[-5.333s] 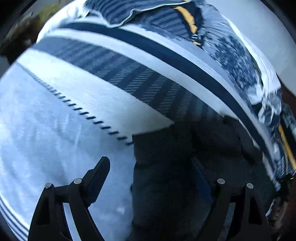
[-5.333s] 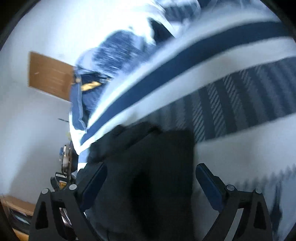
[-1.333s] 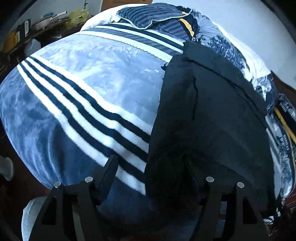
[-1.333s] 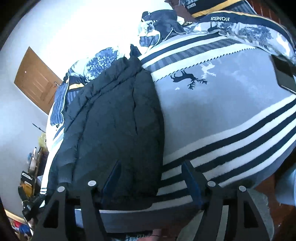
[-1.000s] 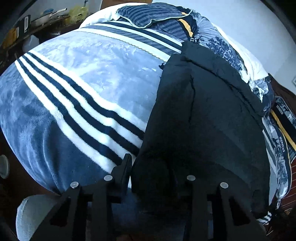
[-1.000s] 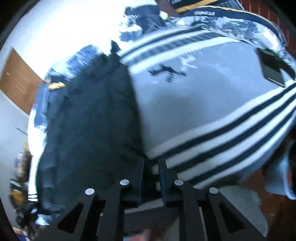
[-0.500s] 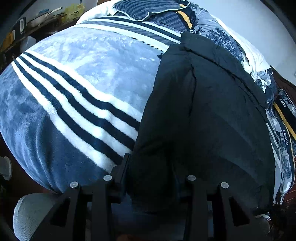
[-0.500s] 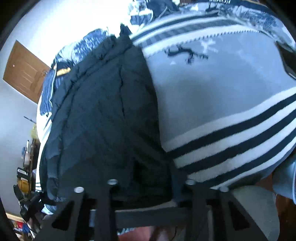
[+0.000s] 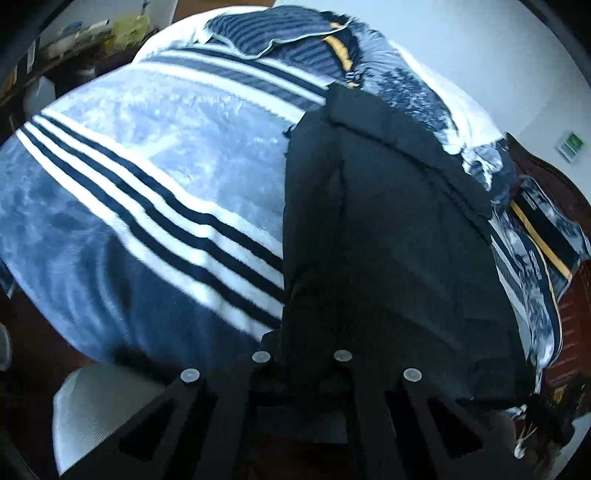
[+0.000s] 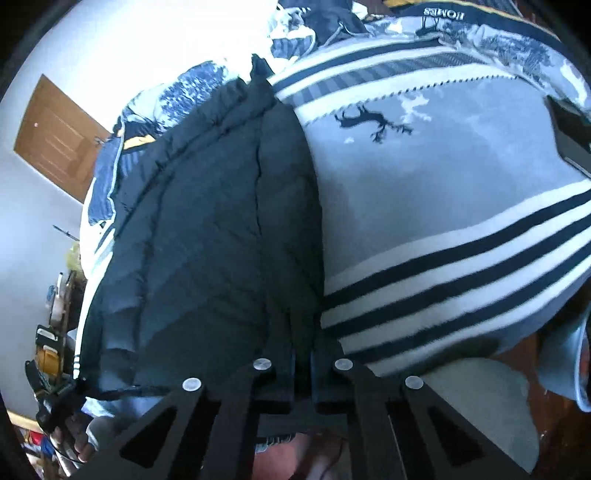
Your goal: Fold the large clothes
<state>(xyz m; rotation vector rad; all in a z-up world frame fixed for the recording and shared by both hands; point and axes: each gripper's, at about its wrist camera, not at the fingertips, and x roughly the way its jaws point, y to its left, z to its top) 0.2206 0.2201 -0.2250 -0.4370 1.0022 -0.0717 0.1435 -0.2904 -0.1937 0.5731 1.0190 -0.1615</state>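
So the black puffer jacket is laid out lengthwise on the bed, already doubled into a long narrow strip, with its near hem hanging right at the bed's front edge. You can see it from the other side too, quilted seams running along it and one long crease down the middle.

Left claw is pinched down narrow on the near hem at the jacket's left corner, fabric bunched between the tips. Right claw is the same deal on the right corner, with the jaws nearly together and a fold of black cloth clamped in the gap (the blue pads barely show).

Under the jacket is a fuzzy blue-grey blanket with dark and white stripes, and the right view shows a little deer print on it just beside the jacket's edge. Up by the head of the bed there's a striped pillow and a rumpled patterned duvet. A brown door sits in the wall off to the left in the right view.
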